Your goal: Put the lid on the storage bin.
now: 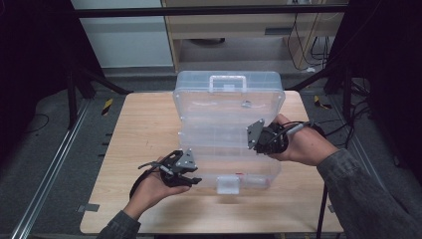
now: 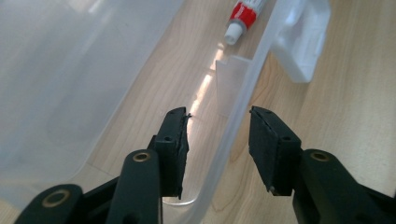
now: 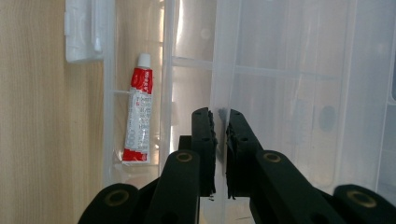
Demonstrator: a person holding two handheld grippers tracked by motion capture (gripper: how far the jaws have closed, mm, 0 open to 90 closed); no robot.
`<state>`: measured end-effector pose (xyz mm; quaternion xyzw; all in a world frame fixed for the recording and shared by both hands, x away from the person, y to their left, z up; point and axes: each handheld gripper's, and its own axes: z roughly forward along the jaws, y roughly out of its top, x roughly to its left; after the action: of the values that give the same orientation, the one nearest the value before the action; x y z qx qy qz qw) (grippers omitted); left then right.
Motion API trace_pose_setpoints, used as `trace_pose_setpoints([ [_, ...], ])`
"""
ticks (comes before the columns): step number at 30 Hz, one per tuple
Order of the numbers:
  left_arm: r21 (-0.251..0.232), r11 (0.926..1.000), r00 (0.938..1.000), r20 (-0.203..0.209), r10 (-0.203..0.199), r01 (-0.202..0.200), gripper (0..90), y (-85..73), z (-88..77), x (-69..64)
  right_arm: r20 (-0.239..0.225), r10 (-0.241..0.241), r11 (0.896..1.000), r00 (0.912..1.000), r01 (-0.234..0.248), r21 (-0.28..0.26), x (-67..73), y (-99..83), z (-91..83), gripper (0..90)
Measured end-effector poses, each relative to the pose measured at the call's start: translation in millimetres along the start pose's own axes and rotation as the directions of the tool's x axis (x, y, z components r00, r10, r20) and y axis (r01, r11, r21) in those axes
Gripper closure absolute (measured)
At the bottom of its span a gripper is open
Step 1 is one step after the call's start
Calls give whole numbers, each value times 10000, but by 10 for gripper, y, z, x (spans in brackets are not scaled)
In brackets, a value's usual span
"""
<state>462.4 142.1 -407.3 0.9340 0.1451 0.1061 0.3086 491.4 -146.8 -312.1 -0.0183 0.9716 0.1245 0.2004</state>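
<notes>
Wooden table (image 1: 144,124) bears clear box (image 1: 229,107) holding tube (image 3: 137,109)

Light wood table (image 1: 144,129); grey carpet floor (image 1: 45,149); wooden cabinet (image 1: 239,30) behind; dark surroundings.

We note that the print on the red-and-white tube (image 3: 137,114) inside the clear box (image 1: 226,119) is too small to read. In the left claw view the tube is cut off by the top edge just behind its cap. In the high view, the right claw's (image 3: 220,149) tips beside the box's lid are hidden by its own body and the hand (image 1: 301,142).
</notes>
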Motion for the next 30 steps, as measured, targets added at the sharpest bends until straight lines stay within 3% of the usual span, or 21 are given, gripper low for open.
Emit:
trace_pose_setpoints([
  [2, -83, 10000, 10000, -25, 25, -25, 552, -3, -40, -6, -6, 9, 10000, 10000, -9, -55, 1, -3, 3, 836],
  [5, -724, 9970, 9996, 104, -258, 265, 533, -20, -205, -30, 22, 0, 10000, 10000, 0, -5, 2, -5, -1, 835],
  [6, -724, 9970, 9996, 104, -258, 265, 538, -20, -205, -30, 22, 0, 10000, 10000, 0, -5, 2, -5, -1, 835],
  [10, -1434, 9878, 9981, 116, -605, 615, 563, -16, -434, -24, 25, 70, 9999, 10000, -70, -74, 5, -11, 2, 833],
  [13, -1579, 9841, 9966, -19, -826, 812, 591, -6, -565, 21, 62, 49, 10000, 10000, -49, -50, 9, -11, 1, 832],
  [17, -1736, 9792, 9933, -281, -1119, 1054, 639, 22, -747, 150, 106, 61, 9999, 9999, -60, -86, 14, -18, 1, 830],
  [18, -1552, 9769, 9878, -282, -1530, 1469, 653, 26, -802, 161, 91, 78, 9999, 9999, -76, -136, 13, -22, 3, 829],
  [19, -1799, 9765, 9910, -404, -1279, 1187, 662, 50, -828, 229, 97, 87, 9998, 9999, -85, -160, 13, -25, 3, 829],
  [21, -1848, 9749, 9897, -475, -1348, 1239, 695, 68, -863, 273, 101, 86, 9998, 9999, -84, -183, 13, -27, 4, 829],
  [24, -2018, 9686, 9841, -713, -1626, 1454, 736, 140, -958, 415, 154, 104, 9998, 9998, -101, -177, 21, -25, 5, 827],
  [26, -2090, 9656, 9804, -883, -1760, 1545, 822, 190, -999, 490, 205, 41, 9999, 9998, -39, -143, 25, -22, 5, 826],
  [27, -2082, 9643, 9753, -1128, -1901, 1639, 845, 254, -1035, 571, 208, 51, 9999, 9998, -48, -150, 26, -22, 5, 825],
  [30, -2425, 9511, 9687, -1095, -2227, 1913, 891, 345, -1070, 692, 225, 69, 9999, 9997, -65, -151, 28, -26, 3, 824],
])
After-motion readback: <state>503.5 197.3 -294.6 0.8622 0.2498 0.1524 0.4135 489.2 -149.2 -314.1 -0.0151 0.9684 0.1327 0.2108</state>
